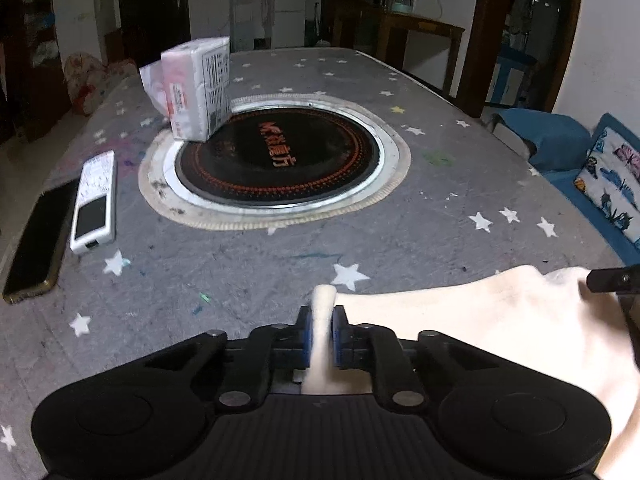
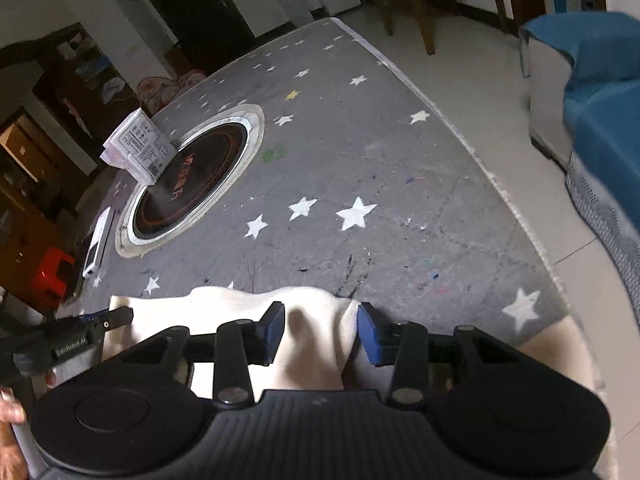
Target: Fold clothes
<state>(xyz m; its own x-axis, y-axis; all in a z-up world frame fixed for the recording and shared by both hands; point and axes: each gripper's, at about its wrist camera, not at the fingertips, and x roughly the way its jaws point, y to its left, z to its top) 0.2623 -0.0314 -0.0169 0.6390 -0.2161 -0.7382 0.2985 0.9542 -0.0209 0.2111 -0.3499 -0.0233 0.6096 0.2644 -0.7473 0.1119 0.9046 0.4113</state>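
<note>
Folding barely begun: our left gripper (image 1: 321, 334) pinches cream cloth (image 1: 480, 320); right gripper (image 2: 321, 334) straddles a ridge, grip unclear.

the cloth (image 1: 480, 320) runs off the right and lower edges of the left wrist view, its near part hidden under the left gripper (image 1: 322, 320). the right gripper (image 1: 612, 280) shows only as a black tip cut by the right edge. the phone (image 1: 36, 240) is clipped at the left edge. print on the tissue pack (image 1: 200, 88) is too small to read. in the right wrist view, the cloth's shape is hidden behind the right gripper's body; whether its pads (image 2: 368, 332) press the fold cannot be told. a hand (image 2: 10, 412) is cut at the left edge.
</note>
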